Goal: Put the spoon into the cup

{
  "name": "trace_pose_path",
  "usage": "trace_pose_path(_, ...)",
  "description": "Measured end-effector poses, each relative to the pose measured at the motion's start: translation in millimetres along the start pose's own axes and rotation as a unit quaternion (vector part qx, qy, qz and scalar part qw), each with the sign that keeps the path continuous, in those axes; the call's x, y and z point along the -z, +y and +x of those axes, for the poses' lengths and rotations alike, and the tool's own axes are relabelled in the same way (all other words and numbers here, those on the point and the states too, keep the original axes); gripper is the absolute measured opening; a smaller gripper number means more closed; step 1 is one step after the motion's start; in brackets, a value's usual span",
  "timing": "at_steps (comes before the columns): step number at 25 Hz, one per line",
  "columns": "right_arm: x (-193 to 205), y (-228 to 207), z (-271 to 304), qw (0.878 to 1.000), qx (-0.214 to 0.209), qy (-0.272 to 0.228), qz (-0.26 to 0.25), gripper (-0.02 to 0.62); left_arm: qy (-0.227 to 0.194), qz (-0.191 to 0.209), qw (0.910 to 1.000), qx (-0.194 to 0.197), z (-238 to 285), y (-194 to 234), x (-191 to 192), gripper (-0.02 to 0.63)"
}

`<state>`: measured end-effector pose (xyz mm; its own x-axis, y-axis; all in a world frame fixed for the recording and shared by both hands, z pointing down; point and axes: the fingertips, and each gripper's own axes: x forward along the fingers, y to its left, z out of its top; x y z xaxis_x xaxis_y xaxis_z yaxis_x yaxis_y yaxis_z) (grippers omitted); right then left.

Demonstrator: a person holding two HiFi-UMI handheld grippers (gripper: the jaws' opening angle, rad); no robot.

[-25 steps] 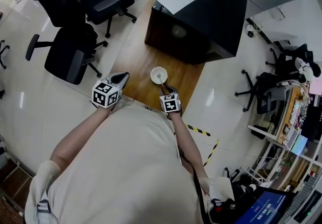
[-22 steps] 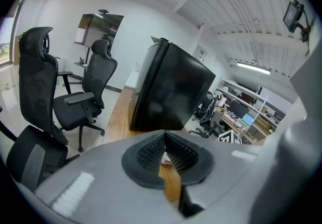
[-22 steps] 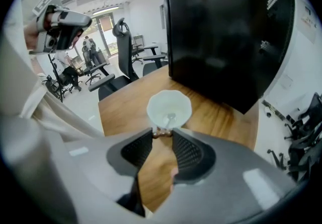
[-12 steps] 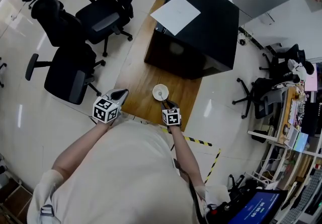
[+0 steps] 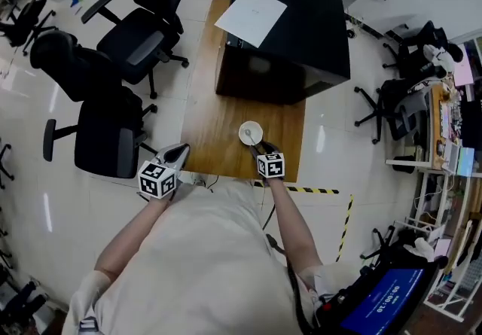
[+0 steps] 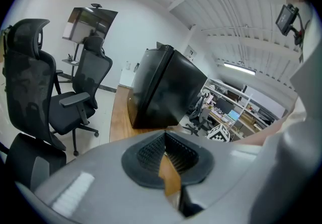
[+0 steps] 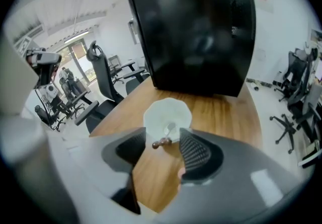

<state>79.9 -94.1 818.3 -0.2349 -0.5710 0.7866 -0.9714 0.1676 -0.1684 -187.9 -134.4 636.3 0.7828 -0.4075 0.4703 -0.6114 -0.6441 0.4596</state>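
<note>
— Looking down from the head, what differs from a second ago?
— Little. The cup [image 5: 251, 132] stands on the table [image 5: 215, 104] just ahead of the right gripper [image 5: 262, 150], as before, with the spoon [image 5: 248, 133] in it. The left gripper [image 5: 176, 153] keeps to the table's edge, well apart from the cup.
— And the left gripper view?
— Its jaws are closed tip to tip, with nothing between them.
— The right gripper view?
— Its jaws are opening. The spoon's bowl sits in the cup just beyond them. Its brown handle end lies between the pads, and neither presses on it.
</note>
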Motion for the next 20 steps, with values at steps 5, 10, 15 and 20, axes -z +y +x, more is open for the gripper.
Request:
trace_pose_path(5,-22,8,-19,0.999,0.015,-0.031,0.013,0.25,0.017,-0.02,0.9995,0.02,5,0,17,0.002)
trace_pose_path(10,-106,27,-89,0.975,-0.015,-0.202,0.093,0.25,0.02,0.007,0.9988,0.044,30,-10,10,0.002)
trace_pose_path(15,-132,53,-132,0.949,-0.074,-0.28,0.125,0.25,0.018,0.026,0.9986,0.042,37,-26,2,0.003)
trace_pose_path(20,-143,49,-182,0.932,-0.124,-0.319,0.124,0.25,0.003,0.038,0.9987,0.034,53,-55,-10,0.003)
